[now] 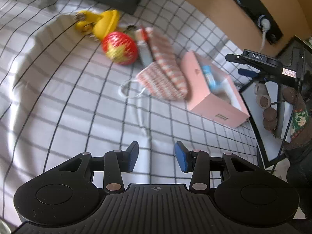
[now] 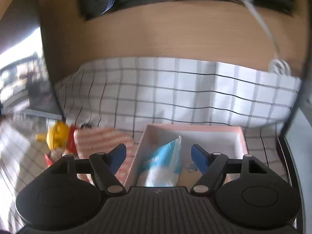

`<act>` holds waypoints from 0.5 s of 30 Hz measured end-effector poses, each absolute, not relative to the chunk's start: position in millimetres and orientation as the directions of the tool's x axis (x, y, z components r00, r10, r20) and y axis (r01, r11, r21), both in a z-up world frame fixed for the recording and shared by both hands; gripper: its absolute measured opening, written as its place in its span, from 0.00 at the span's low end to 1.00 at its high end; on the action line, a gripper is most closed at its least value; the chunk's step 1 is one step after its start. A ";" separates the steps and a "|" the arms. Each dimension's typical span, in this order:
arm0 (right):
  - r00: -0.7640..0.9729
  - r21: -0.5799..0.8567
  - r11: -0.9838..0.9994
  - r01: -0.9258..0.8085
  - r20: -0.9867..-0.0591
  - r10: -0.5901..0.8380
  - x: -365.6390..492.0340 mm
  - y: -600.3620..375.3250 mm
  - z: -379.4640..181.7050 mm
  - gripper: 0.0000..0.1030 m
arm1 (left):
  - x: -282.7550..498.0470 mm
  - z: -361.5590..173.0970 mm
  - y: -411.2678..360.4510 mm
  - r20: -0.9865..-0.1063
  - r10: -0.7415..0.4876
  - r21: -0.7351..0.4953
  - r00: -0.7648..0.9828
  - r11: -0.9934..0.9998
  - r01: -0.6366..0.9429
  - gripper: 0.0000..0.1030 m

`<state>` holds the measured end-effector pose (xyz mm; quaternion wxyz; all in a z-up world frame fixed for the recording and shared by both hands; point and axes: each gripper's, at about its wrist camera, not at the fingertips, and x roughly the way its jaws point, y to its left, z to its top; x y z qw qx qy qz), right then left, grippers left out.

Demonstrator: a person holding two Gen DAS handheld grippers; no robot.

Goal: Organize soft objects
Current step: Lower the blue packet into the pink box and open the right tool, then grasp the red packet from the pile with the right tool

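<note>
My left gripper hangs over the checked bedsheet with its blue pads spread wide and nothing between them; my right gripper sits low over the pink box, fingers likewise wide, a blue-and-white soft piece standing in the box between them but touching neither pad; from the left view the pink box lies ahead and right; leaning on its left wall are striped knitted pieces; left of those a red strawberry plush, then a yellow plush farthest from the box; only the left view shows the black tripod right of the box; only the right view shows the box interior and the wooden headboard beyond it.
</note>
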<state>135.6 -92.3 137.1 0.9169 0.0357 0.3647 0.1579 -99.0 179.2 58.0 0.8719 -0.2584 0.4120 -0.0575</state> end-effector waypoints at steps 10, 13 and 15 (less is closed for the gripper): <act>0.640 -0.060 0.829 -0.556 -0.667 0.381 120.8 47.2 112.1 0.59 | -131.3 56.8 213.0 -0.701 -0.233 -0.480 0.673 0.853 -0.205 0.44; 0.599 0.038 0.835 -0.548 -0.679 0.424 143.6 78.7 108.0 0.59 | -141.4 55.3 225.1 -0.704 -0.217 -0.484 0.676 0.843 -0.234 0.44; 0.578 0.100 0.849 -0.518 -0.691 0.434 162.1 100.9 101.8 0.59 | -145.6 52.4 231.6 -0.709 -0.214 -0.488 0.673 0.837 -0.248 0.44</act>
